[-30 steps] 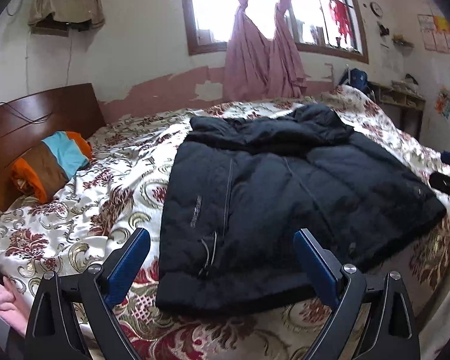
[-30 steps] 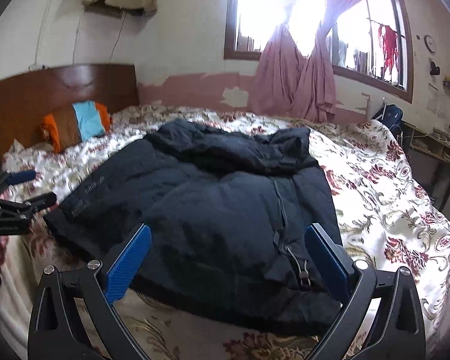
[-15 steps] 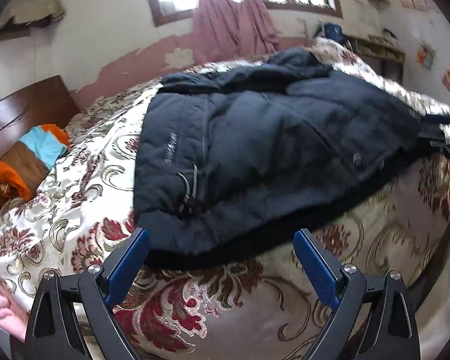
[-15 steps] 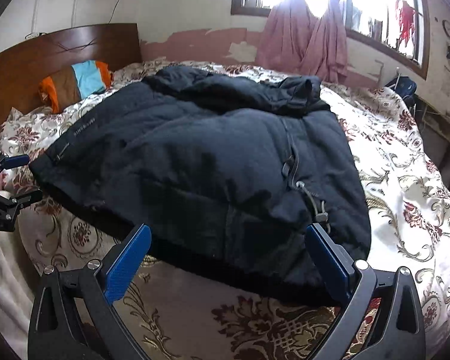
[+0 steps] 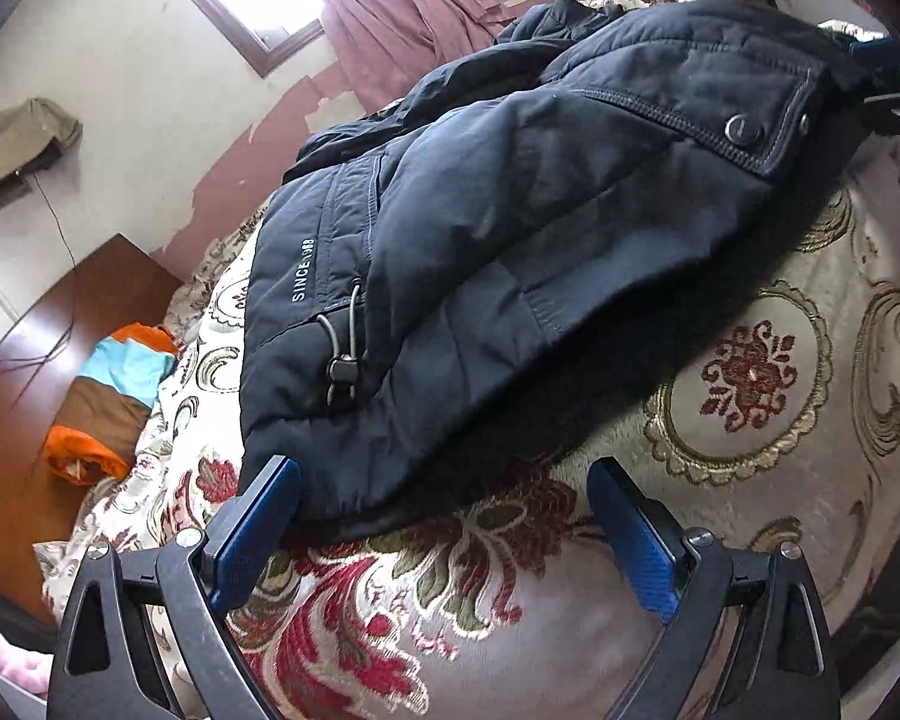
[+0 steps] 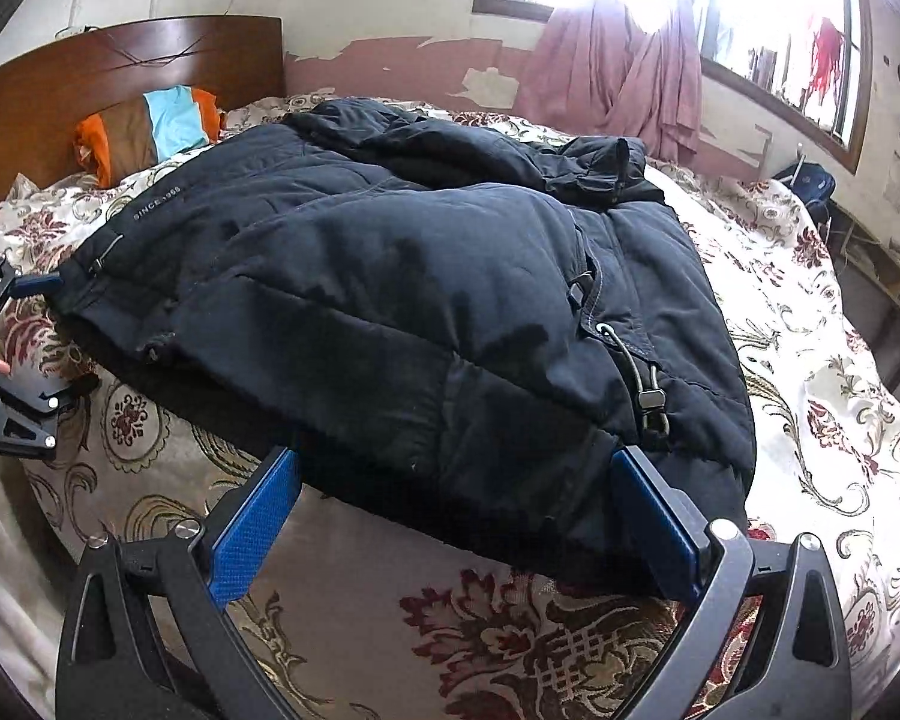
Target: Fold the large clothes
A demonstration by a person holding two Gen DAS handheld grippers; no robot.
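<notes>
A large dark navy padded jacket (image 5: 510, 228) lies spread on the floral bedspread (image 5: 750, 420), its hem toward me; it also shows in the right wrist view (image 6: 402, 288). My left gripper (image 5: 444, 516) is open, its blue pads (image 5: 258, 510) straddling the hem's left corner just at the edge. My right gripper (image 6: 450, 510) is open with its pads (image 6: 654, 516) on either side of the hem near the right corner and the drawcord toggle (image 6: 648, 402). The left gripper also shows at the left edge of the right wrist view (image 6: 12, 348).
A wooden headboard (image 6: 120, 72) and an orange, brown and blue striped pillow (image 6: 150, 132) lie to the left. A window with pink curtains (image 6: 618, 78) is behind the bed. Shelves and a dark bag (image 6: 810, 186) stand at the far right.
Both grippers have moved down and forward to the jacket's hem. The hem now sits between the open pads of each. The left view has tilted.
</notes>
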